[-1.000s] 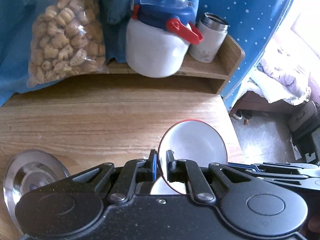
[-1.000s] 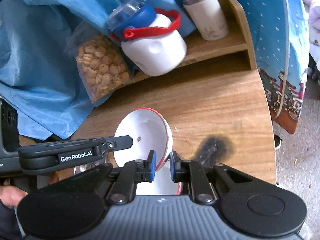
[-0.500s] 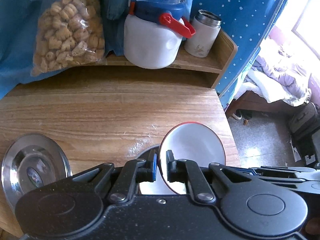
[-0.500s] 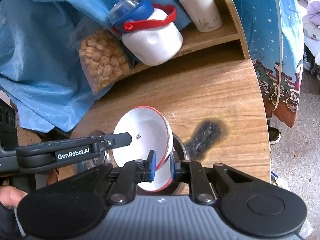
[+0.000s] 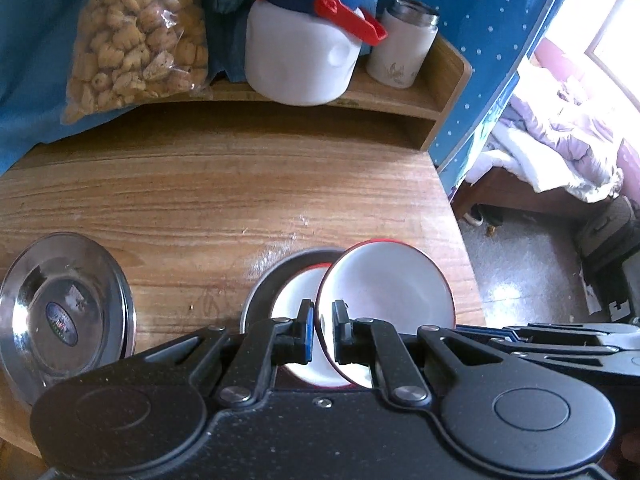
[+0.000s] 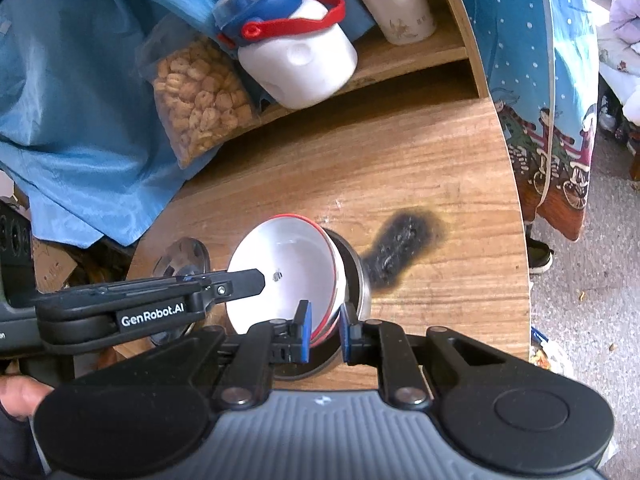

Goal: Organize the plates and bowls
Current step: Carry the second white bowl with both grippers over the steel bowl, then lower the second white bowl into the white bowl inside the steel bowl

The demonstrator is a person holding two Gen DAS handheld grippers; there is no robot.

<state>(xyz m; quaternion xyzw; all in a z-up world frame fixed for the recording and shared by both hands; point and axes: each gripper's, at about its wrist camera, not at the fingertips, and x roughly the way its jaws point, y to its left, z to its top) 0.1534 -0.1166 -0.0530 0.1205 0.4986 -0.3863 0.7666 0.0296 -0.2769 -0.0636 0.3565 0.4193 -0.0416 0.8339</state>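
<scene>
My left gripper (image 5: 323, 330) is shut on the rim of a white red-rimmed bowl (image 5: 386, 280), held tilted. Below it a second white red-rimmed bowl (image 5: 298, 294) sits inside a steel bowl (image 5: 272, 276) on the wooden table. In the right wrist view the held bowl (image 6: 280, 276) leans over that stack, and the steel bowl (image 6: 354, 276) shows behind it. My right gripper (image 6: 324, 330) has its jaws a little apart around the bowl rims; I cannot tell whether the pads touch. A steel plate (image 5: 60, 312) lies upside down at the table's left.
A raised wooden shelf (image 5: 400, 98) at the back holds a white jug with blue lid (image 5: 300, 52), a white thermos (image 5: 402, 54) and a bag of snacks (image 5: 136, 36). A black burn mark (image 6: 404, 244) is right of the bowls. The table edge (image 5: 460, 232) drops off at right.
Both grippers moved back and lower with the white bowl. The steel bowl with the second white bowl came into view beneath it. The right jaws have opened slightly.
</scene>
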